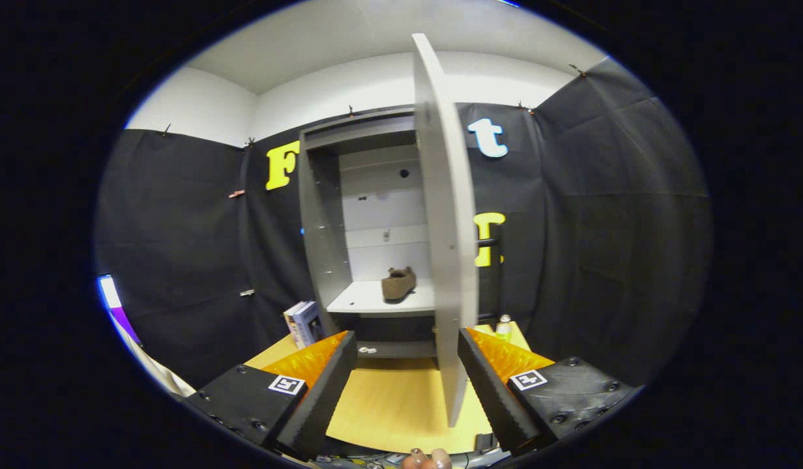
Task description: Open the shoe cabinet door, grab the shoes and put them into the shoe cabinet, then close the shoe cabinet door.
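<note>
Brown shoe (399, 284), one, on cabinet shelf (375, 301), one door (447, 221) ajar, tongs (407, 365) wide, holding nothing

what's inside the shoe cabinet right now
One brown shoe sits on the cabinet's shelf. The open door covers the right part. The gripper has open fingers, holding nothing.
</note>
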